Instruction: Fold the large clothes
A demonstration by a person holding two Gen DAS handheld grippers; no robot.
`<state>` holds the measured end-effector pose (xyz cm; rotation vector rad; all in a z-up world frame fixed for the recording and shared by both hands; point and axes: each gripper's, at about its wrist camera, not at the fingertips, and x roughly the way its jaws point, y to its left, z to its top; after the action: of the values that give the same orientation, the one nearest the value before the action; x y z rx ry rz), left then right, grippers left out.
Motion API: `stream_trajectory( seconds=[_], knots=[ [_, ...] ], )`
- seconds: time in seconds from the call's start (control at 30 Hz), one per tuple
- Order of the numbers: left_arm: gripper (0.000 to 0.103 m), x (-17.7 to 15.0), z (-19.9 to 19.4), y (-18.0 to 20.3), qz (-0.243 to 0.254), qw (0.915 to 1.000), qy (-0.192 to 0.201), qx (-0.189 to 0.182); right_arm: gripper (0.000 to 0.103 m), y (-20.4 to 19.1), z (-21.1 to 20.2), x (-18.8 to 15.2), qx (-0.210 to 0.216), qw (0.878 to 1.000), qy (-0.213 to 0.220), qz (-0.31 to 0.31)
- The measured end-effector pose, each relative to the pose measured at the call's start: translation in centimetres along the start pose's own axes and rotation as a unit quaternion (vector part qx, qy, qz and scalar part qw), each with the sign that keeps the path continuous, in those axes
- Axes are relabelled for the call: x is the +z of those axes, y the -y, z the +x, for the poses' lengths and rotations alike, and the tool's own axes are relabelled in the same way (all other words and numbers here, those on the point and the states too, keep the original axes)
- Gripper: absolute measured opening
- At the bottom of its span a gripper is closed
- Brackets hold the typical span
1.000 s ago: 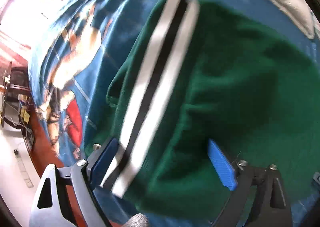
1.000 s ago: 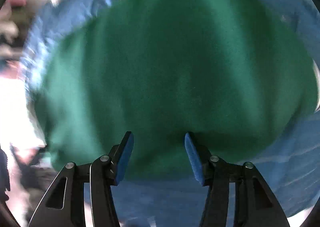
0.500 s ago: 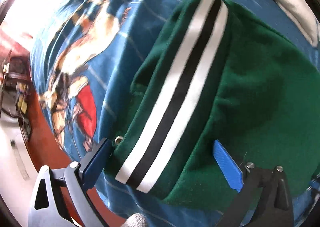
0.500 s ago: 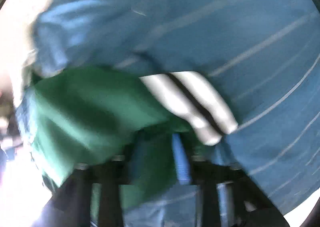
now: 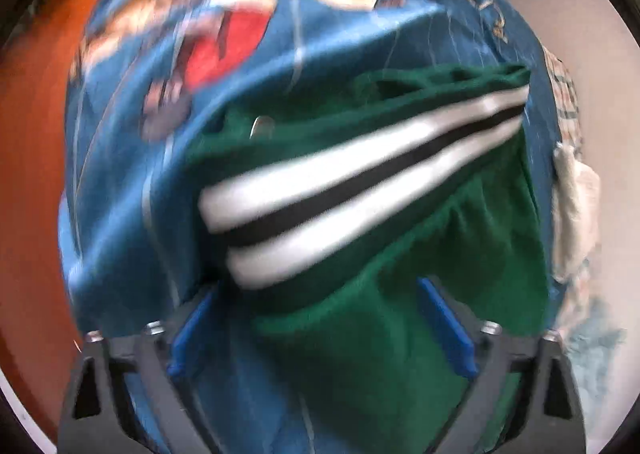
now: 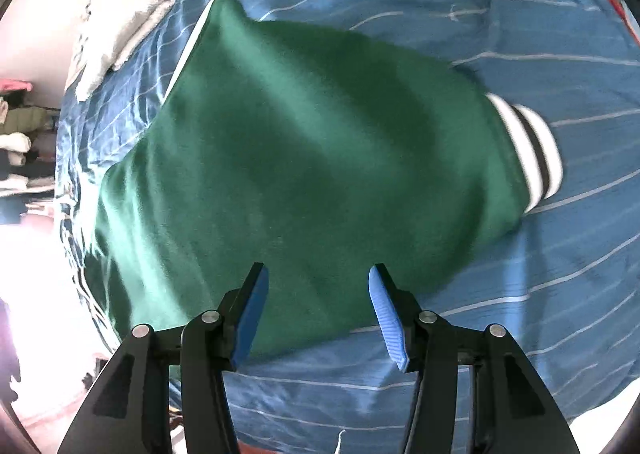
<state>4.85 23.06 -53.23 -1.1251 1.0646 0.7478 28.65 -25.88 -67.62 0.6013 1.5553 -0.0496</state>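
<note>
A dark green garment (image 5: 400,354) with a white-black-white striped band (image 5: 360,182) lies on a blue printed bedspread (image 5: 120,182). My left gripper (image 5: 320,318) points down over the garment's edge with its jaws closing. The band's end and a green fold lie between its pads, which are not pressing on the cloth. In the right wrist view the green garment (image 6: 300,142) lies spread on the striped blue bedspread (image 6: 520,314), with a striped cuff (image 6: 532,154) at its right end. My right gripper (image 6: 318,294) hovers over the near hem, jaws opening, holding nothing.
A white fluffy cloth (image 6: 112,26) lies at the bed's far left corner and shows again (image 5: 576,206) at the right in the left wrist view. Orange-red floor (image 5: 32,134) borders the bed. Stacked clothes (image 6: 16,134) stand off to the left.
The left wrist has rolled, so the striped band now runs across the view, and its jaws have narrowed. The right gripper has let go of the green cloth and lifted, and the garment now lies spread.
</note>
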Motion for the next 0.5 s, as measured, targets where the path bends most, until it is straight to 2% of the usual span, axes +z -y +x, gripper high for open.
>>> stream_trajectory(
  seconds=[0.03, 0.07, 0.1, 0.17, 0.2, 0.27, 0.3, 0.33, 0.4, 0.43, 0.5],
  knots=[
    [0.057, 0.2, 0.0, 0.8, 0.010, 0.9998, 0.013, 0.009, 0.055, -0.2, 0.6, 0.0, 0.015, 1.000, -0.008, 0.010],
    [0.050, 0.4, -0.2, 1.6, 0.021, 0.9993, 0.022, 0.023, 0.055, -0.6, 1.0, 0.5, 0.023, 1.000, -0.014, 0.013],
    [0.033, 0.2, -0.3, 2.2, 0.028, 0.9985, 0.031, 0.034, 0.055, -1.1, 1.3, 0.5, 0.029, 0.999, -0.020, 0.011],
    [0.027, -0.5, -1.6, 4.6, 0.062, 0.9943, 0.057, 0.066, 0.055, -2.7, 1.8, 0.3, 0.026, 0.999, -0.024, -0.012],
    [0.022, -0.8, -2.4, 5.0, 0.076, 0.9928, 0.069, 0.062, 0.055, -3.6, 2.0, 0.3, 0.024, 0.999, -0.026, -0.032],
    [0.021, -0.5, -3.9, 5.8, 0.091, 0.9917, 0.089, 0.019, 0.055, -5.0, 2.3, -0.1, 0.018, 0.998, -0.032, -0.058],
    [0.021, -0.2, -4.2, 6.4, 0.098, 0.9909, 0.092, 0.011, 0.055, -5.6, 2.5, -0.4, 0.020, 0.997, -0.036, -0.067],
    [0.021, 0.3, -5.0, 7.1, 0.106, 0.9891, 0.100, -0.019, 0.055, -5.9, 2.5, -0.6, 0.023, 0.996, -0.041, -0.071],
    [0.021, 1.2, -5.3, 8.1, 0.119, 0.9854, 0.109, -0.054, 0.055, -6.7, 3.0, -0.8, 0.032, 0.995, -0.048, -0.075],
    [0.021, 1.8, -4.9, 8.3, 0.117, 0.9839, 0.111, -0.077, 0.055, -6.9, 3.1, -0.9, 0.033, 0.995, -0.051, -0.077],
    [0.021, 3.0, -3.0, 6.4, 0.090, 0.9854, 0.093, -0.110, 0.055, -7.1, 3.3, -1.0, 0.034, 0.995, -0.055, -0.078]
  ],
)
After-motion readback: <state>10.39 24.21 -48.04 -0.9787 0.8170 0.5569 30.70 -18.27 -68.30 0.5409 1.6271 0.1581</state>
